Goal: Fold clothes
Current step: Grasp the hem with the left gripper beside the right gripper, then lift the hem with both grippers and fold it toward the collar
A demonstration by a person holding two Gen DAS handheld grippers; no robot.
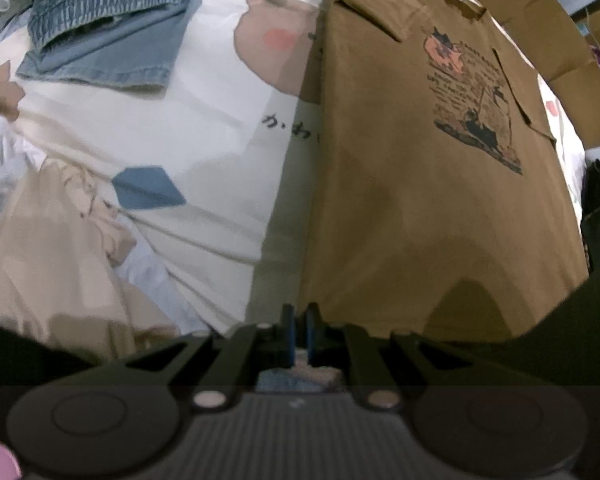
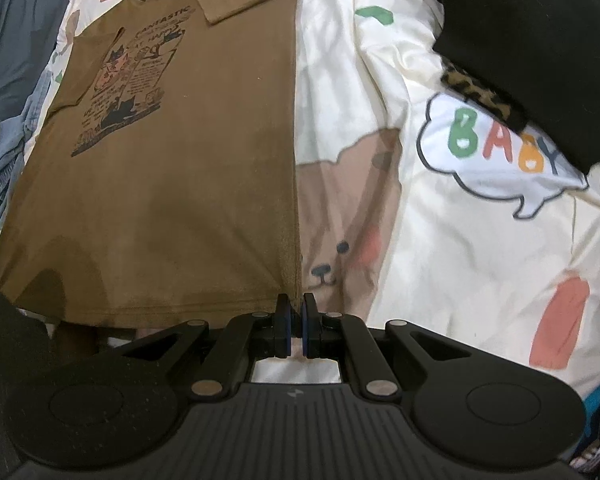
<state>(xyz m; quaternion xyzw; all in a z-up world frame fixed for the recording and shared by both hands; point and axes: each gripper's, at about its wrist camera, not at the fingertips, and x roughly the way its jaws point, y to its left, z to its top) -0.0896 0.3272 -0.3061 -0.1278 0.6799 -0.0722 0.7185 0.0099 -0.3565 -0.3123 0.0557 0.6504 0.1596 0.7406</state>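
Both tools clenched on brown shirt (image 1: 420, 208) hem; denim garment (image 1: 112, 36) left view only, black garment (image 2: 540, 48) right only.

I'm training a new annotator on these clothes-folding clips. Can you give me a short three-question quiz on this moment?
1. True or false: both sleeves of the brown T-shirt are already folded in over its body.
2. What does each gripper hold? A) nothing B) a bottom corner of the T-shirt C) the denim garment
3. Fill in: the word printed in coloured letters on the bedsheet is ____.

Key
1. True: both sleeve flaps lie over the front.
2. B: the left gripper and the right gripper are each shut on a hem corner.
3. BABY
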